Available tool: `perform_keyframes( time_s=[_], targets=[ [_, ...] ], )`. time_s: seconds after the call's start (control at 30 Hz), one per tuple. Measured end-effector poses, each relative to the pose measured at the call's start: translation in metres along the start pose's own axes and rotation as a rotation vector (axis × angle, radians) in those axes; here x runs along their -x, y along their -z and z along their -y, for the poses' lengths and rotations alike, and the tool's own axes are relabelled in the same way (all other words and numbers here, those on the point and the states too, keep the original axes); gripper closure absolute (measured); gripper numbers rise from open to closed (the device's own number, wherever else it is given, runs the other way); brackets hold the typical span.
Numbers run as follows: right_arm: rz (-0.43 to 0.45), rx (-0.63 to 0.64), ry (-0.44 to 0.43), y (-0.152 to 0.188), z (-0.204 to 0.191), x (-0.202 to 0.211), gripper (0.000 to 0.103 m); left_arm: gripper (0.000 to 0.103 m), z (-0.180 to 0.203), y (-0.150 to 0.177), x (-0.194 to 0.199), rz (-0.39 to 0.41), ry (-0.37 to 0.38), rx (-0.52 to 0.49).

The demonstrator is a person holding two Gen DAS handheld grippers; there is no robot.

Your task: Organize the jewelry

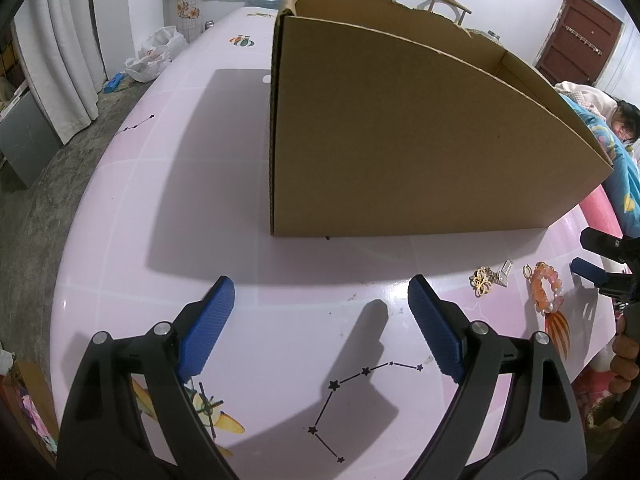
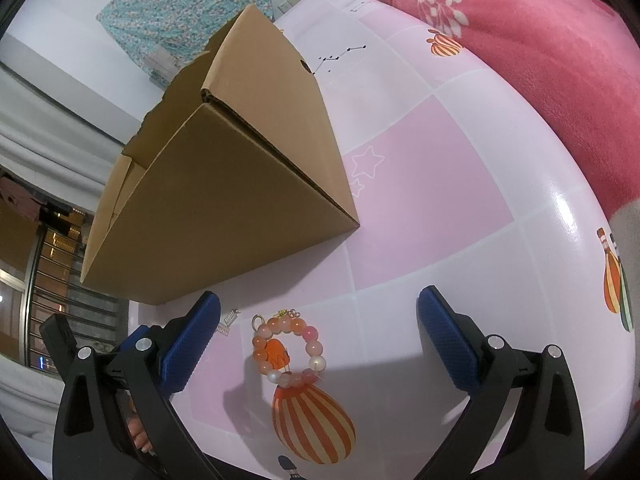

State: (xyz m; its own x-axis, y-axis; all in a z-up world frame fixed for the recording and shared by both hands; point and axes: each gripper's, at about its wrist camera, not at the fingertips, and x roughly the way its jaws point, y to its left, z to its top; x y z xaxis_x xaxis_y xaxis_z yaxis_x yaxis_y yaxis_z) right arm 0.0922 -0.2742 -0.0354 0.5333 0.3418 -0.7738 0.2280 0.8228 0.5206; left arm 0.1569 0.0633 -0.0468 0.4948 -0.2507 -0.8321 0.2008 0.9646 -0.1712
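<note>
Bead bracelet (image 2: 289, 350) lies at 12 o'clock between your right gripper (image 2: 320, 334) fingers, spread and empty; left gripper (image 1: 322, 320), also spread, sits farther off.

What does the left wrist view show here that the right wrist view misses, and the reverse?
Only the left wrist view shows the gold brooch and the open left gripper. Only the right wrist view shows the pink blanket. Both share the cardboard box, the bead bracelet, the small silver piece and the open right gripper.
</note>
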Motion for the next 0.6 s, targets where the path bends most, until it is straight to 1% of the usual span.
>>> perform_keyframes(
  time_s=[0.47, 0.5, 0.53, 0.6],
  targets=[
    [0.009, 0.018, -0.001, -0.0001, -0.0009, 0.0004, 0.006, 0.018, -0.0009, 0.0004, 0.001, 0.004, -0.011, -0.001],
    [0.011, 0.013, -0.006, -0.0004, 0.0004, 0.0012, 0.006, 0.018, -0.0009, 0.0003, 0.0012, 0.005, -0.017, 0.001],
    [0.016, -0.002, -0.028, -0.0019, 0.0025, 0.003, 0.006, 0.018, -0.0031, -0.0004, 0.0021, 0.007, -0.014, 0.008],
    [0.011, -0.026, -0.058, -0.0043, 0.0066, 0.0067, 0.007, 0.018, -0.0073, -0.0018, 0.0072, 0.018, 0.004, 0.034]
  ],
)
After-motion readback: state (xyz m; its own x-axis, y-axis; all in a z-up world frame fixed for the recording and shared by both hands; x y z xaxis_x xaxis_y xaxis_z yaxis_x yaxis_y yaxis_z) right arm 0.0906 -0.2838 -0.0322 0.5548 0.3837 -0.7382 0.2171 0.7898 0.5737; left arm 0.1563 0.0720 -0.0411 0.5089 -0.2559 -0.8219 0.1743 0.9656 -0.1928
